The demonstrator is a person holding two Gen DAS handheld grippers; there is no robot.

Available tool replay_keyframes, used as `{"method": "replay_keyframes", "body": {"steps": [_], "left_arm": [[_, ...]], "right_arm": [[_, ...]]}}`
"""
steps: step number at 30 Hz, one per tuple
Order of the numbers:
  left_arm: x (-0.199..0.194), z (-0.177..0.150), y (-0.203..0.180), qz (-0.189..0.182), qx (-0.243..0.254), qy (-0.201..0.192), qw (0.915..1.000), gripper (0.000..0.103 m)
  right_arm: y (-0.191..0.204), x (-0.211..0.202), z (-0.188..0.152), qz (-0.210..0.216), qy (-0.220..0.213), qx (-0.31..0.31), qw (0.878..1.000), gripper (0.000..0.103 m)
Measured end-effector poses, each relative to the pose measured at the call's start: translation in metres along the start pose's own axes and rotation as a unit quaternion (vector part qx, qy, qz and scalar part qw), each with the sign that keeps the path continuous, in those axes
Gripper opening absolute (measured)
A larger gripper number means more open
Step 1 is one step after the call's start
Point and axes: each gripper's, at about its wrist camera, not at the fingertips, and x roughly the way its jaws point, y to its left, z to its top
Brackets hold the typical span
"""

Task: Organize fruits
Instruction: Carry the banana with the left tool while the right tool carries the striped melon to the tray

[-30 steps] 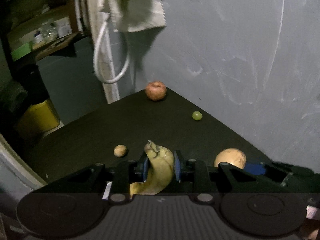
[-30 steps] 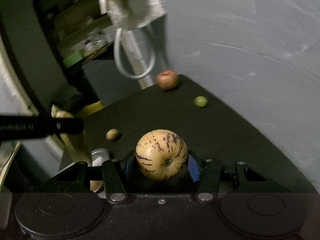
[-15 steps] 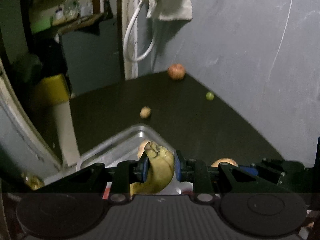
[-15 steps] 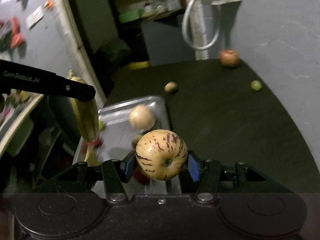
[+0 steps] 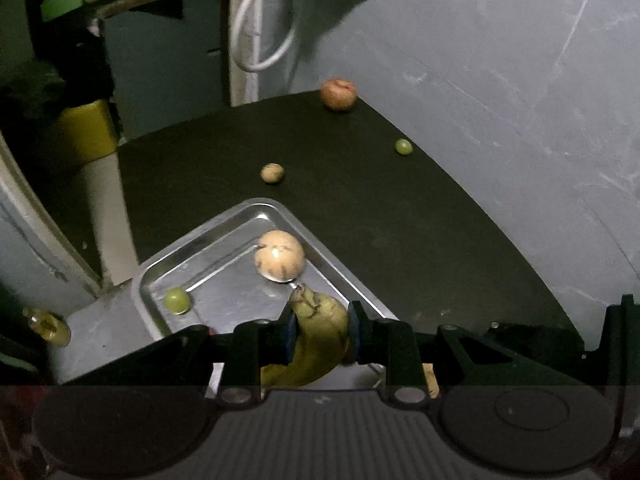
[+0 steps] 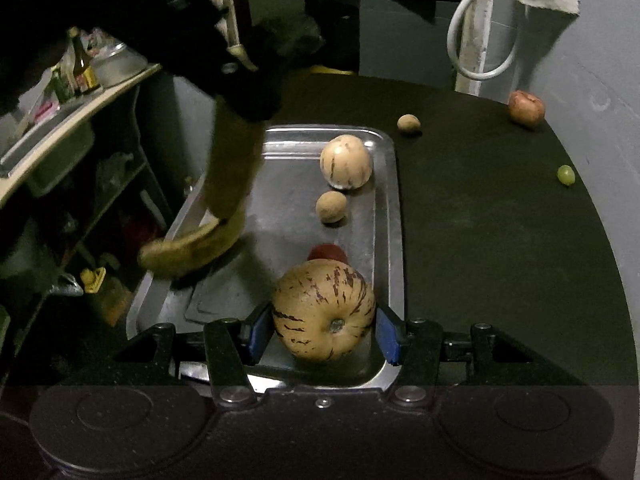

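No readable text. I see left gripper [image 5: 320,334] clamping banana [image 5: 316,344], right gripper [image 6: 323,330] clamping striped melon [image 6: 324,316], both lower centre over tray [image 6: 390,216].

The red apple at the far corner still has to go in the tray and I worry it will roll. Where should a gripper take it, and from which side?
Grip the red apple across its widest middle, coming from above or from the open table side. It sits in the corner close to the wall, so a finger on the wall side has little room, and its round shape would likely slip from an off-centre pinch.
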Motion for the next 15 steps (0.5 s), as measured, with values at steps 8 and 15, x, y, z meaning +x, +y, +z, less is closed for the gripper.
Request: {"method": "replay_keyframes", "body": {"steps": [8, 15], "left_arm": [[0.039, 0.022, -0.005, 0.005, 0.027, 0.019, 0.9994, 0.028], [0.068, 0.037, 0.013, 0.003, 0.005, 0.026, 0.9997, 0.028]], "right_arm": [[0.01, 0.009, -0.003, -0.026, 0.004, -0.029, 0.999, 0.055], [0.024, 0.022, -0.006, -0.047, 0.005, -0.066, 0.997, 0.055]]}}
